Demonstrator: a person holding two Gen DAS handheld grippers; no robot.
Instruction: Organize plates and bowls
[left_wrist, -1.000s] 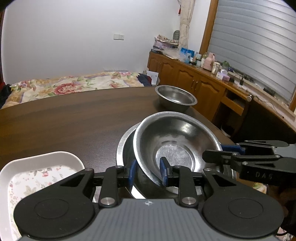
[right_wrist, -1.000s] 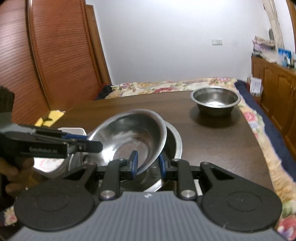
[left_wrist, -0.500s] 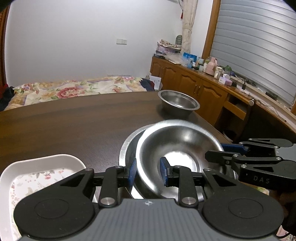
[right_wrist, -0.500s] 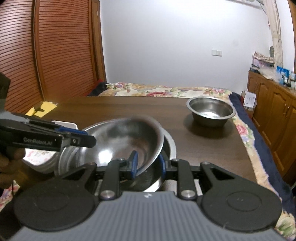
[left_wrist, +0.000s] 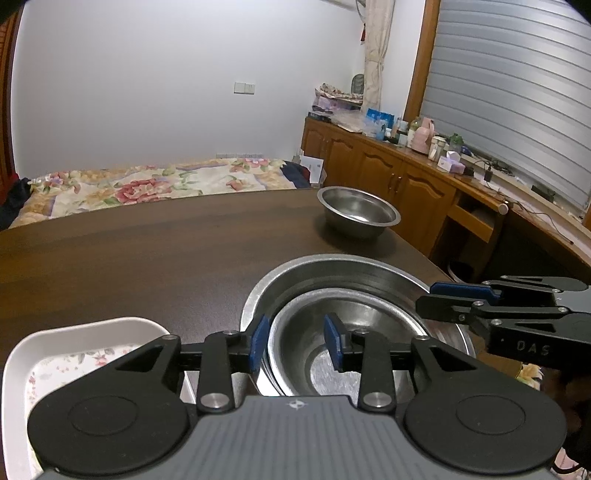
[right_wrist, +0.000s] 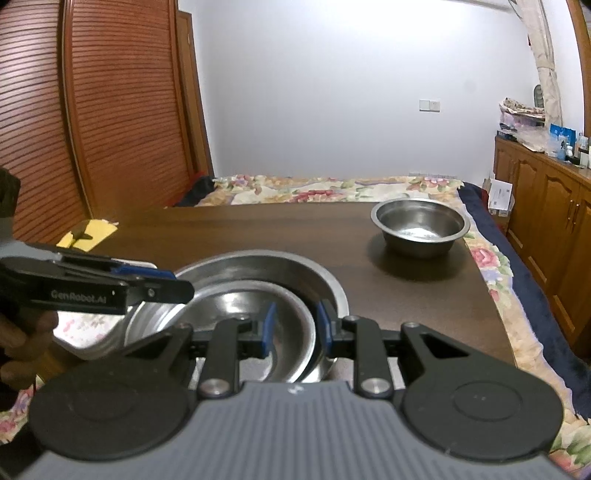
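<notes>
Inner bowl (left_wrist: 343, 354) sits nested in basin (left_wrist: 373, 269), near table (left_wrist: 147, 258) edge. Left gripper (left_wrist: 295, 343) and right gripper (right_wrist: 293, 328) each straddle its near rim, jaws narrow, apparently released. Third bowl (right_wrist: 421, 225) lies far right, nearer right gripper.

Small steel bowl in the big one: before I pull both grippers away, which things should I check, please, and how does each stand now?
1. Small bowl seated inside the large bowl: ok, it looks level.
2. Left gripper released: ok, jaws apart, astride the small bowl's rim.
3. Right gripper released: ok, jaws apart, also astride the rim.
4. Pads clear of the rim: cannot tell, one on each gripper is very close.
5. White floral plate apart from the stack: ok where visible.
6. Third bowl out of the way: ok, alone at the far table corner.
</notes>
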